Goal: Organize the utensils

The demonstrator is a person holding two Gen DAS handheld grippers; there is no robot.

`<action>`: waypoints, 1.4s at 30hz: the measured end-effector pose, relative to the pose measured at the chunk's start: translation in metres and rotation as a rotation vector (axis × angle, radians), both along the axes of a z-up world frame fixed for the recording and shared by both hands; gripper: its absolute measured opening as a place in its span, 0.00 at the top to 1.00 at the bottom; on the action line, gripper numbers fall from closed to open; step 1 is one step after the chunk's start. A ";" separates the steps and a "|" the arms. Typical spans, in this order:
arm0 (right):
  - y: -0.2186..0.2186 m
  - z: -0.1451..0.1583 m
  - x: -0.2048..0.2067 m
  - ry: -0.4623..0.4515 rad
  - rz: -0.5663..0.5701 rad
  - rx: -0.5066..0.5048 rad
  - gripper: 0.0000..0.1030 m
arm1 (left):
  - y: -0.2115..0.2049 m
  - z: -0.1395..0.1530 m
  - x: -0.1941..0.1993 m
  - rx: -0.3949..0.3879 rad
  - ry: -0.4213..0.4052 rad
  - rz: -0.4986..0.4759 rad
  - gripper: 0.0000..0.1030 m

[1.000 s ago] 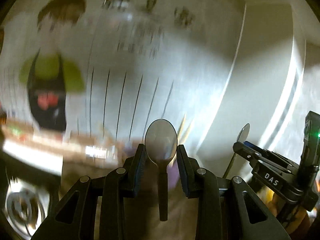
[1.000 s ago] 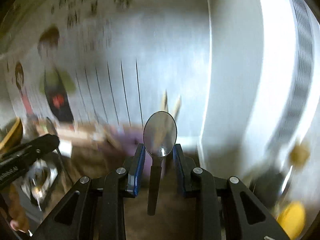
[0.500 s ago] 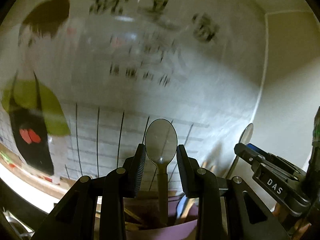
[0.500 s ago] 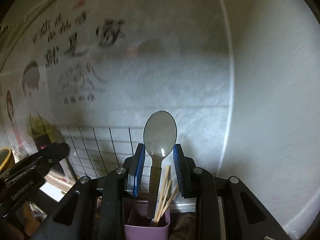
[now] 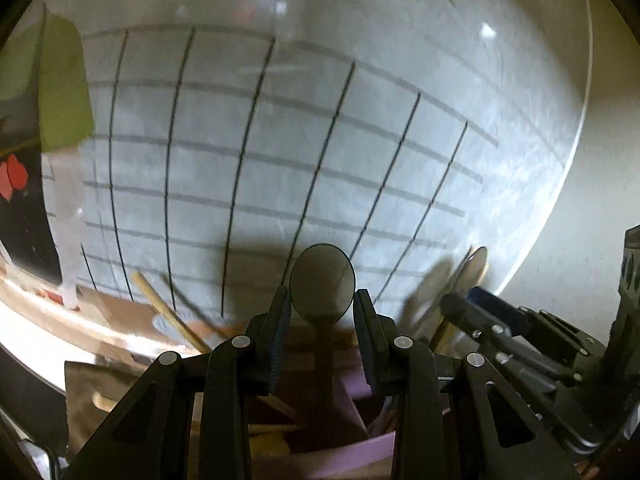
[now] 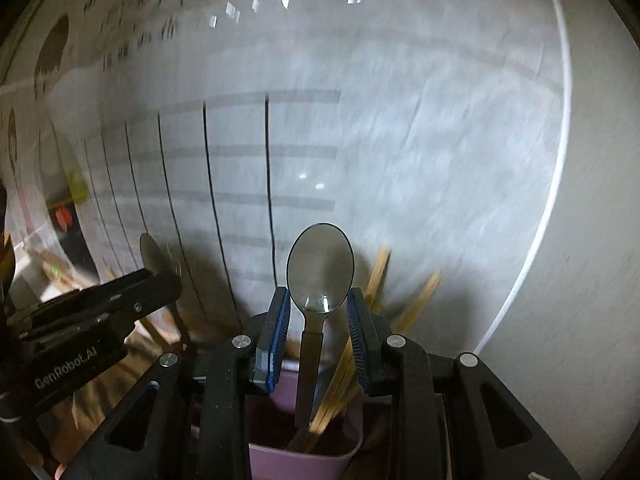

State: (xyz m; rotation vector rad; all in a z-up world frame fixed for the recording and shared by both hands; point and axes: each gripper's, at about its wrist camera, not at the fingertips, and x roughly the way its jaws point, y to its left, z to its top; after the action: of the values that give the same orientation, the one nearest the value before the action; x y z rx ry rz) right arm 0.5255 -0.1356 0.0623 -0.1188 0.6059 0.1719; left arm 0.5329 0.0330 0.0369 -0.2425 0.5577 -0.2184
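Note:
My left gripper (image 5: 321, 296) is shut on a grey spoon (image 5: 322, 276), bowl up between the pads, handle hanging down into a purple utensil holder (image 5: 356, 388) with dividers. My right gripper (image 6: 318, 294) is shut on a second spoon (image 6: 320, 264), whose handle reaches down into the purple holder (image 6: 304, 456) beside wooden chopsticks (image 6: 376, 292). Each gripper shows in the other's view: the right gripper (image 5: 500, 320) with its spoon (image 5: 474, 268), the left gripper (image 6: 100, 312) with its spoon (image 6: 150, 252).
A wall poster (image 5: 280, 140) with a black grid and cartoon figures stands close behind the holder. A pale wall (image 6: 580, 280) is to the right. More chopsticks (image 5: 172, 316) lean at the left of the holder, over a brown counter (image 5: 120, 316).
Both grippers have come forward and down toward the wall poster, each still holding its spoon. The purple holder, earlier farther ahead, now lies right under the fingers with the handles inside.

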 end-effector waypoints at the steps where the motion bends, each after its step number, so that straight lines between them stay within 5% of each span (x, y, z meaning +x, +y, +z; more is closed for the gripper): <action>1: 0.000 -0.006 0.002 0.022 0.006 -0.002 0.74 | -0.001 -0.003 0.000 0.004 0.011 -0.008 0.68; 9: -0.003 -0.032 0.004 0.192 0.033 0.042 0.68 | -0.016 -0.013 -0.014 0.090 0.064 -0.019 0.66; 15: -0.011 -0.017 -0.036 0.166 0.022 0.046 0.68 | -0.009 0.013 -0.064 0.115 0.042 0.053 0.66; 22: -0.010 0.006 -0.121 0.143 0.021 0.068 0.62 | -0.009 0.021 -0.156 0.269 0.049 0.139 0.65; 29: -0.023 0.022 -0.202 0.118 -0.024 0.115 0.54 | -0.006 0.022 -0.235 0.280 0.042 0.173 0.65; 42: -0.018 0.031 -0.267 0.065 -0.094 0.049 0.54 | -0.016 0.029 -0.287 0.296 0.030 0.135 0.65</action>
State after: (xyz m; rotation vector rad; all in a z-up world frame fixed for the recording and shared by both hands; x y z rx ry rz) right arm 0.2581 -0.1539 0.0935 -0.0375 0.6702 0.0995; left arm 0.2462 0.0170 0.0655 0.0049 0.5932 -0.0003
